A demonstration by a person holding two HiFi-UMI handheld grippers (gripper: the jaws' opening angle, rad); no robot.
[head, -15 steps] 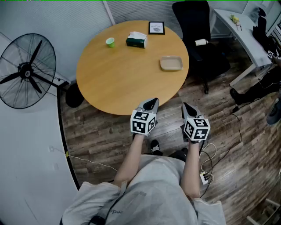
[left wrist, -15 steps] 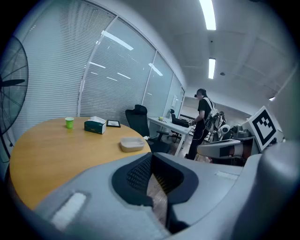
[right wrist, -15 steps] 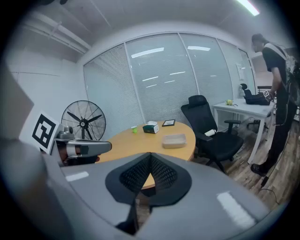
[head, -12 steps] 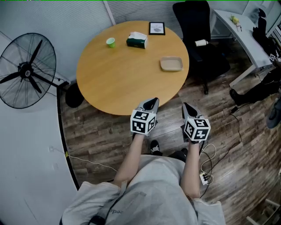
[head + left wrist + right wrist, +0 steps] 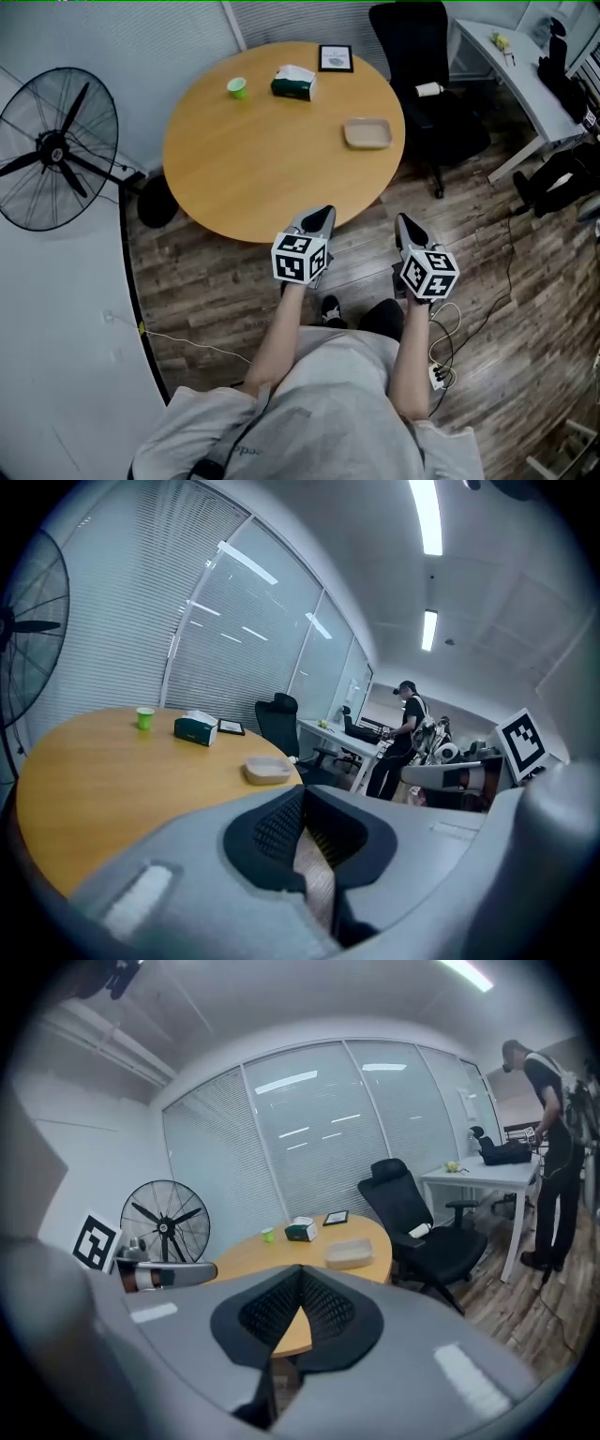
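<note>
Both tongs pressed together, nothing pinched. L gripper [image 5: 323, 212] hangs at the near edge of the round wooden table [image 5: 253, 159]. R gripper [image 5: 401, 221] is just beside it, over the plank floor [image 5: 211, 281]. Further back on the table, well apart from both: beige tray [image 5: 367, 134], bare inside; green tissue box [image 5: 293, 82] w/ a white tissue sticking up; small green cup [image 5: 236, 88], contents too small to tell; framed card [image 5: 335, 58].

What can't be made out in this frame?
Framed picture: content too small, head view.
Green cup: inside too small to tell, all views.
Table base: hidden under its top, head view.
Table's near part: behind the right gripper, right gripper view.
</note>
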